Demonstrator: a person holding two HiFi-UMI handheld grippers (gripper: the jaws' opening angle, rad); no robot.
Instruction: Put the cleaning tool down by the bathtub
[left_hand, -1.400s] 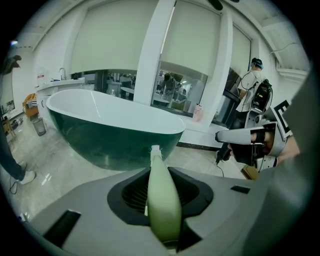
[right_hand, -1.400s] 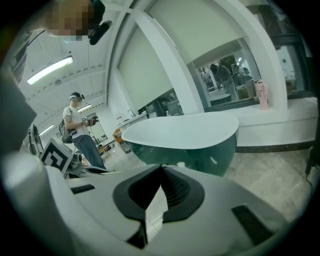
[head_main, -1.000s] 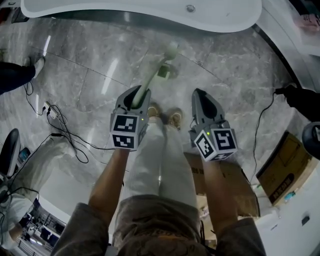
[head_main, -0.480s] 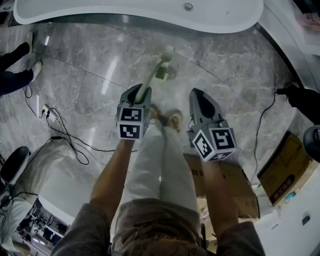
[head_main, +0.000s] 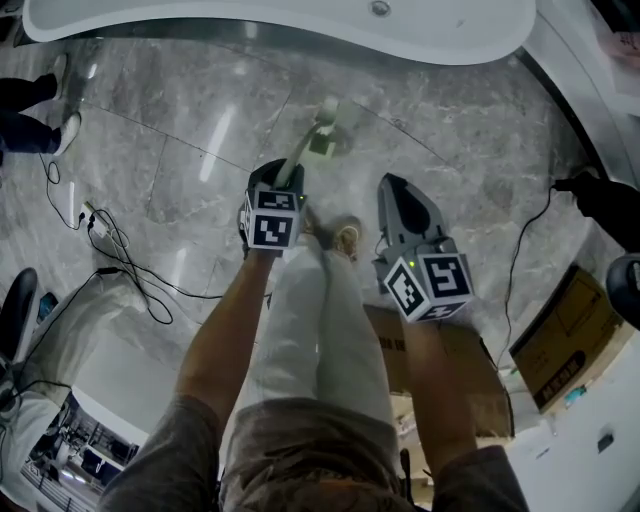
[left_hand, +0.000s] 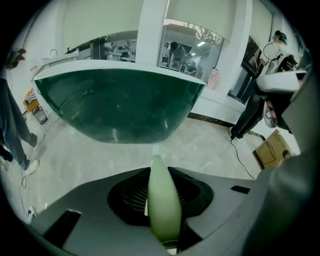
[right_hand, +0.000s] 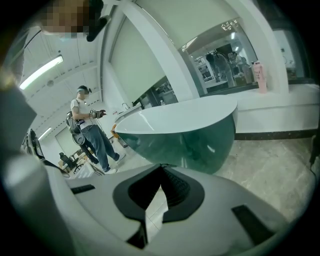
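1. left gripper pinches cleaning tool by its pale handle; it's sunk lower vs a sec ago.
2. right gripper: jaws together, empty, hardly moved.
3. tool head now low over floor, just short of bathtub. set-down looks close, imo.

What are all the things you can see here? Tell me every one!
oval bathtub: one, dark green outside, white inside, just ahead.
long-handled cleaning brush: one, pale green, held out toward bathtub.
marble floor: one, grey, underfoot.
cables: several, black, floor at left.
cardboard box: one, brown, right side.
bottle: one, pink, window ledge.
other people: at least two, standing around.
left gripper: one, grey, clamping the brush.
right gripper: one, grey, empty.
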